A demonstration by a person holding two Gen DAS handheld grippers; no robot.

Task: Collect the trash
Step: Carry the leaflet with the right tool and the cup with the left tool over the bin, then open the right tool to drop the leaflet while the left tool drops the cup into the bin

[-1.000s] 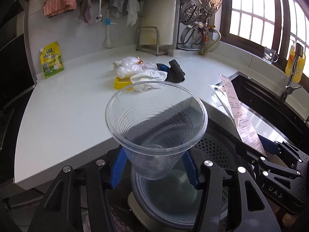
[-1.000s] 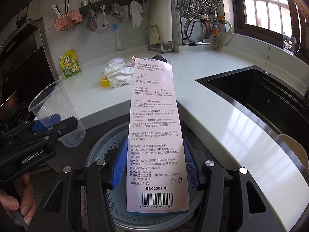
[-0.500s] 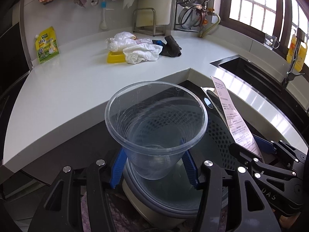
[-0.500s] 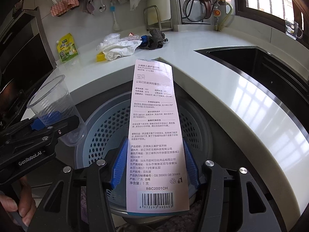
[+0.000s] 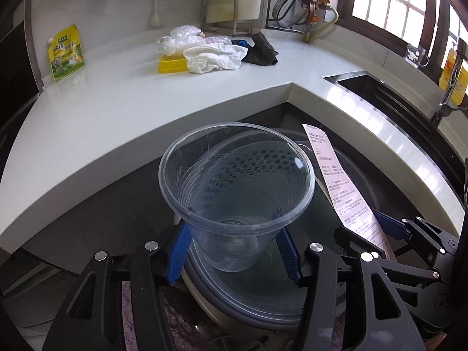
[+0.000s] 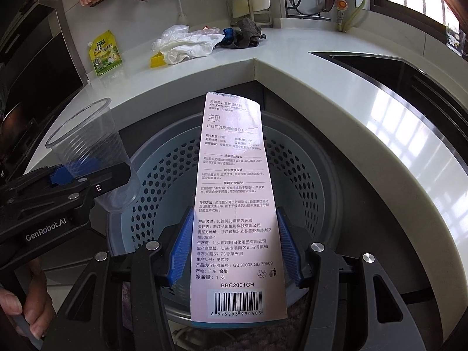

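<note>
left gripper (image 5: 234, 251) is clamped on the clear plastic cup (image 5: 237, 193) and right gripper (image 6: 234, 245) pinches the toothbrush box (image 6: 234, 204), both over the perforated bin (image 6: 292, 175). that long box could land across the rim if let go flat, and the light cup might bounce out.

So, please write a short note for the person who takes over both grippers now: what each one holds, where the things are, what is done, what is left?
Left gripper: shut on the clear plastic cup, upright, over the perforated bin.
Right gripper: shut on the pink toothbrush package card, also over the bin.
Done: both items picked up and brought above the bin.
Left: release both into the bin. Then the crumpled white wrappers, yellow tray and dark cloth on the counter may need checking.
</note>
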